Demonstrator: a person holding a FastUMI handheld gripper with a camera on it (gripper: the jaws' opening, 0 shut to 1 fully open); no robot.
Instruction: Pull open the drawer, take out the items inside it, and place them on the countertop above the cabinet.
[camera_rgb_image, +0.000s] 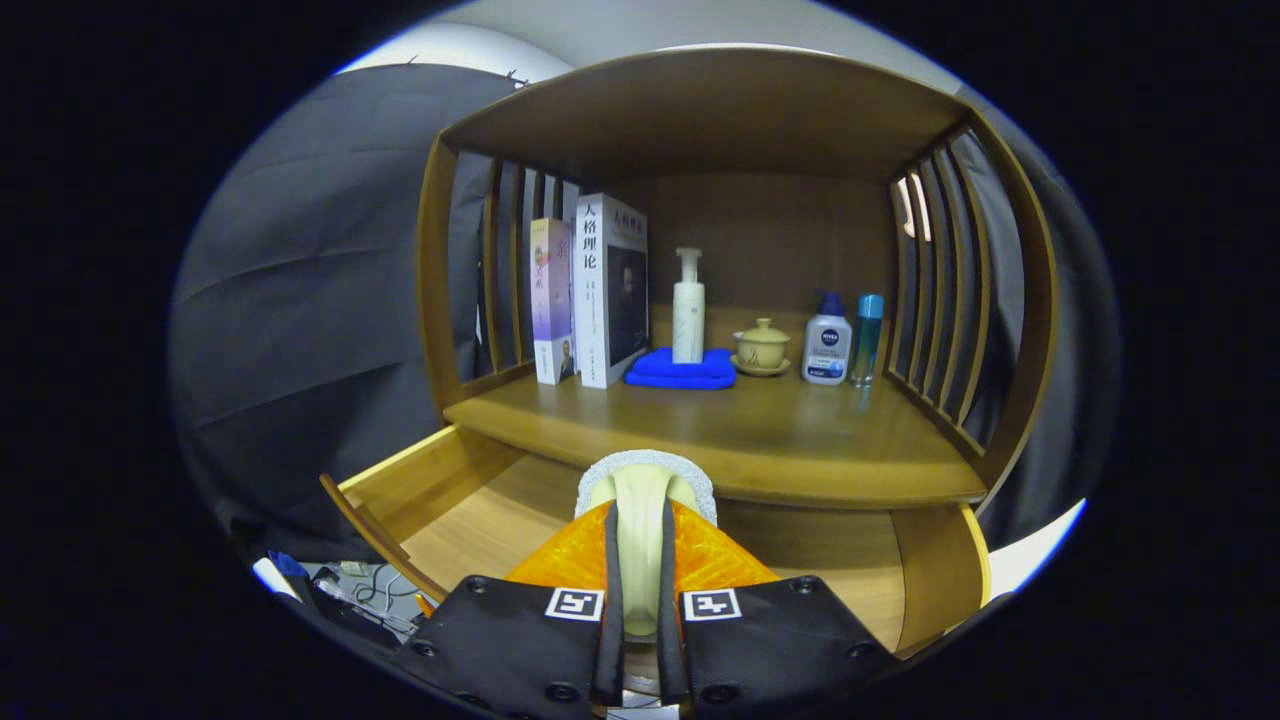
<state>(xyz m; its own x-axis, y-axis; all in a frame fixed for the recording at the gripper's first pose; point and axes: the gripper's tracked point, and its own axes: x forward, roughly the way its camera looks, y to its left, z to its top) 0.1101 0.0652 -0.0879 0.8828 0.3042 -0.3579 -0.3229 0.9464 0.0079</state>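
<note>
The drawer (470, 500) is seen pulled open below the wooden worktop (760, 440) of the cabinet, its pale wooden floor and side walls exposed beneath the gripper (640, 600). The worktop is enclosed by a wooden hutch (700, 110) with slatted sides and a solid back; dark cloth is hung behind and to either side of it. Along the back of the worktop, two books (590, 295) are stood upright at the left, a white pump bottle (688, 305) is set on a folded blue cloth (682, 368), and a lidded tea bowl (762, 347) on its saucer is placed next to it. Further right, a white bottle with a blue pump (827, 350) and a slim teal bottle (867, 338) are stood side by side. A cream-handled brush (645, 500) with a grey bristled rim and an orange faceted body is pinched between the closed fingers, held above the open drawer, just in front of the worktop's edge.
</note>
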